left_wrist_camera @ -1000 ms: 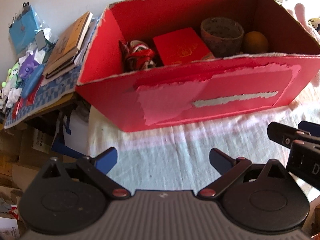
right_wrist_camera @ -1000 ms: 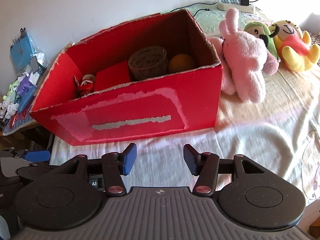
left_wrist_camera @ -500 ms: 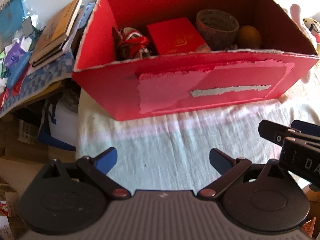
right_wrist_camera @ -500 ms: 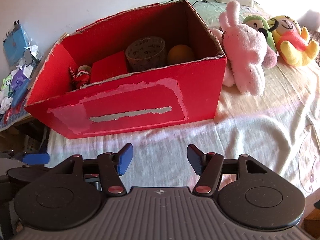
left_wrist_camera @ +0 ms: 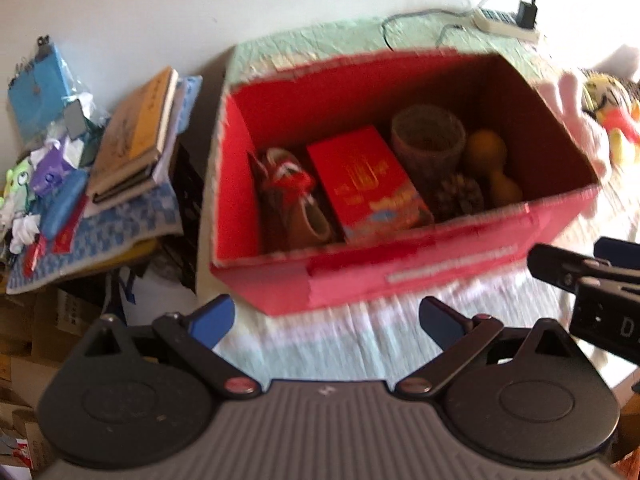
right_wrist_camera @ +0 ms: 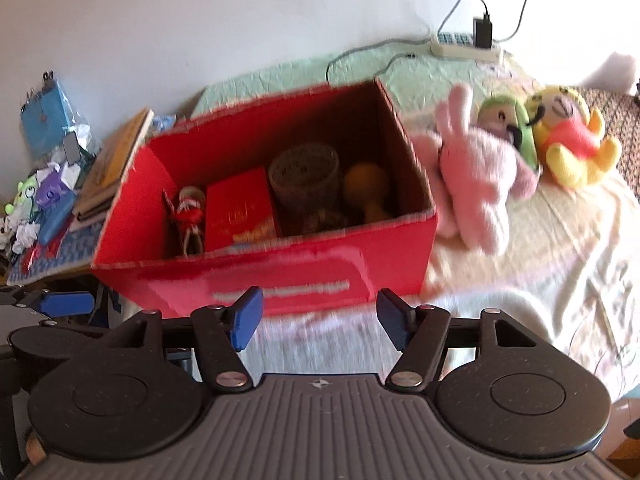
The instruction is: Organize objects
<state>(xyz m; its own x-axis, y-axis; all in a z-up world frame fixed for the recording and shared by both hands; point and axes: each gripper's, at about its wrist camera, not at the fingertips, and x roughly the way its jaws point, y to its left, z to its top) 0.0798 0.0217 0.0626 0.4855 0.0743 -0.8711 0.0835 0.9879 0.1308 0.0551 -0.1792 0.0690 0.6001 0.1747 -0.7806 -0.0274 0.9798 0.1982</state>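
An open red cardboard box [left_wrist_camera: 460, 268] [right_wrist_camera: 288, 280] stands on the bed ahead of both grippers. Inside lie a small red packet box [left_wrist_camera: 360, 184] [right_wrist_camera: 236, 208], a patterned round cup [left_wrist_camera: 428, 140] [right_wrist_camera: 304, 172], an orange gourd [left_wrist_camera: 488, 156] [right_wrist_camera: 366, 184], a pinecone [left_wrist_camera: 460, 196] and a red-ribboned trinket [left_wrist_camera: 288, 184] [right_wrist_camera: 188, 212]. My left gripper [left_wrist_camera: 326, 320] is open and empty, in front of the box. My right gripper [right_wrist_camera: 320, 316] is open and empty, also in front of the box; it shows in the left wrist view [left_wrist_camera: 580, 276].
A pink plush rabbit [right_wrist_camera: 480, 168], a green plush [right_wrist_camera: 504, 120] and a yellow plush [right_wrist_camera: 568, 132] lie right of the box. A side table with books [left_wrist_camera: 136, 132] and small clutter [left_wrist_camera: 44, 160] stands left. A power strip [right_wrist_camera: 464, 44] lies at the back.
Both grippers have risen and pulled back, so the views look down into the box and show more of its contents. Both stay open and empty.
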